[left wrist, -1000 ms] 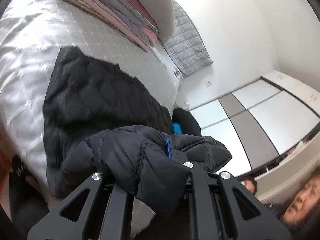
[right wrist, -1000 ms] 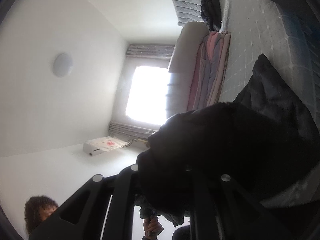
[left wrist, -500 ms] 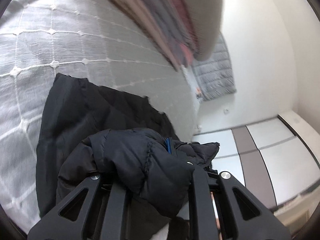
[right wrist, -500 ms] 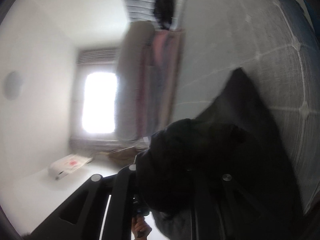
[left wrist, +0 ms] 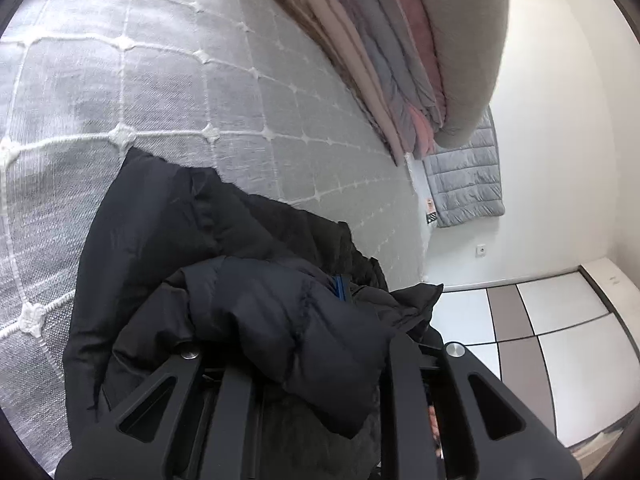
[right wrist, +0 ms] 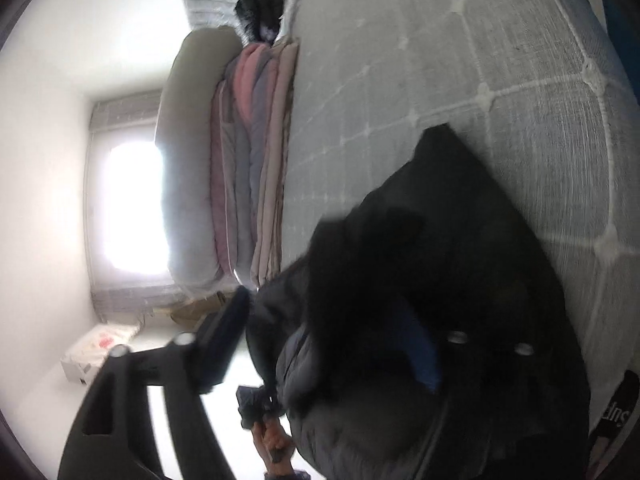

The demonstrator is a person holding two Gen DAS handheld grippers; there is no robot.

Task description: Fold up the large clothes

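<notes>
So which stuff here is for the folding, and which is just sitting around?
For the folding:
- black puffer jacket
- left gripper, pinching a fold of the jacket
- right gripper, jaws opening, jacket still between them

Just sitting around:
- stack of folded quilts
- grey bedspread
- grey padded headboard
- wardrobe

left hand-held gripper (left wrist: 316, 320): clamped, opening | right hand-held gripper (right wrist: 332, 320): opening wide
</notes>
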